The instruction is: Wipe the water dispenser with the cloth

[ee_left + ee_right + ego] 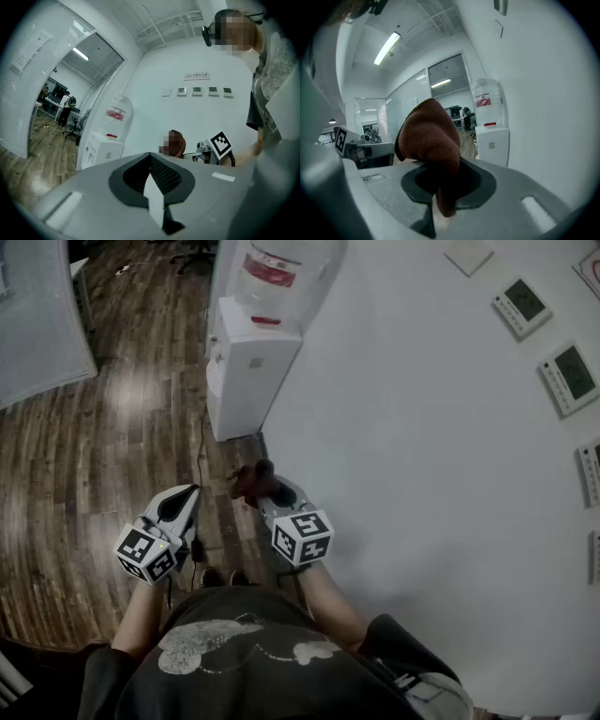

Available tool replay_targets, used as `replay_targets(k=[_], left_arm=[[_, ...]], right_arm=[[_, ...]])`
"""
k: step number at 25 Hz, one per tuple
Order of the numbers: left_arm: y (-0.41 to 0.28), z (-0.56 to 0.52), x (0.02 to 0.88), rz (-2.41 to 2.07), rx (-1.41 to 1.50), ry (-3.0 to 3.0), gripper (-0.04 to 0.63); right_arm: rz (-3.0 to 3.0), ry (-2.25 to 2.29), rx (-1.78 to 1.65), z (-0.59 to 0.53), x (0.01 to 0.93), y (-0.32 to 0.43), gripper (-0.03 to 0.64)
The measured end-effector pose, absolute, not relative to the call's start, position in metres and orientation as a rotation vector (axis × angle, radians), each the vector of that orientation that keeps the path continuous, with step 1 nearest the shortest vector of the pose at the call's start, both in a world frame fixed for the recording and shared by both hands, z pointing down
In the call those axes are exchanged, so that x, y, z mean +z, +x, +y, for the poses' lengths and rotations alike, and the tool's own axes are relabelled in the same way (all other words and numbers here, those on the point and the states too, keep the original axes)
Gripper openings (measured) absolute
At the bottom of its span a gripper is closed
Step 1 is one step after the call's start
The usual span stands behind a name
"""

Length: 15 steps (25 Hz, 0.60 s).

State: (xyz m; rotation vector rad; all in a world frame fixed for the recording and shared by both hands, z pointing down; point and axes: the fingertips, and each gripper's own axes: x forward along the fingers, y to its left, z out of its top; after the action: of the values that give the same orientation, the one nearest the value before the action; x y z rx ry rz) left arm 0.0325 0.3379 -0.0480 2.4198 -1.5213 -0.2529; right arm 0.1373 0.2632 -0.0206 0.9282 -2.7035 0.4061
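Observation:
The white water dispenser (248, 362) stands against the wall ahead of me, with a clear bottle (281, 273) bearing a red label on top. It also appears in the left gripper view (105, 150) and the right gripper view (492, 140), still some way off. My right gripper (265, 495) is shut on a brown cloth (251, 480), which bulges up above its jaws (429, 136). My left gripper (187, 495) is held level beside it on the left, shut with nothing in it (151, 157). Neither gripper touches the dispenser.
A white wall (422, 474) runs along my right with several small control panels (520, 306). A dark cord (200, 460) trails over the wooden floor (94, 465) from the dispenser. A glass partition (37, 324) stands at left. People stand far off in the office (65, 105).

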Motion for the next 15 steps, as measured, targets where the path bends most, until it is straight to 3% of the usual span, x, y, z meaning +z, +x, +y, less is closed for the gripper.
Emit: replay_targets(k=[15], left_arm=[[0.025, 0.318, -0.036, -1.452, -0.225, 2.442, 0.017]], right_arm=[[-2.655, 1.036, 0.422, 0.236, -0.011, 0.138, 0.055]])
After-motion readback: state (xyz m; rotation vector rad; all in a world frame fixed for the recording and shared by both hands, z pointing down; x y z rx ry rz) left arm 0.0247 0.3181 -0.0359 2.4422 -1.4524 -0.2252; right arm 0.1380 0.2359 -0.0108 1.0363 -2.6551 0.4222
